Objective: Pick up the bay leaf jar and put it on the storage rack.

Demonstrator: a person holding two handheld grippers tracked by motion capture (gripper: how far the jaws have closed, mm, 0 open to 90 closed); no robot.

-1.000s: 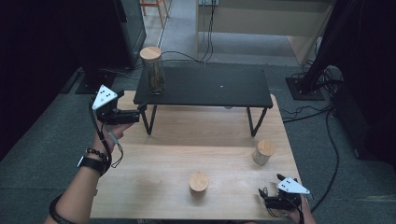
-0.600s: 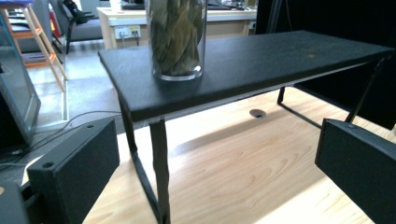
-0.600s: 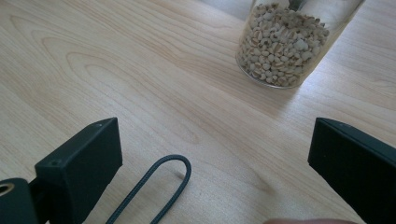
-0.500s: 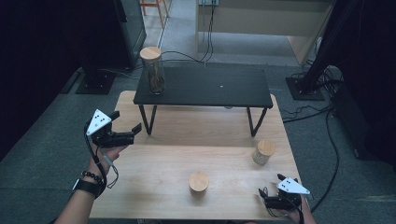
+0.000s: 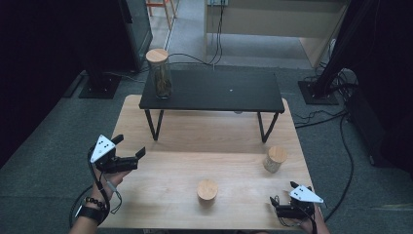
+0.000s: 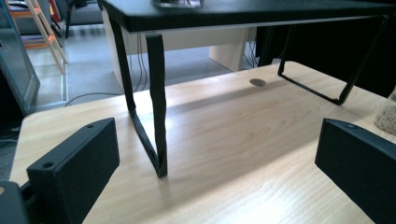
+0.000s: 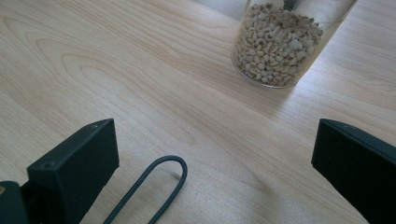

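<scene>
While both the left claw point(image 5: 130, 160) and the right claw point(image 5: 276, 208) stand released and empty, the grain jar point(image 7: 285, 39), standing on the desk point(image 5: 185, 168) at one o'clock of the right claw, should be approached level and gripped squarely below its lid.

Left tool point(image 5: 127, 157) hangs level with jaws apart; right tool point(image 5: 278, 204), just opening, grips nothing.
</scene>
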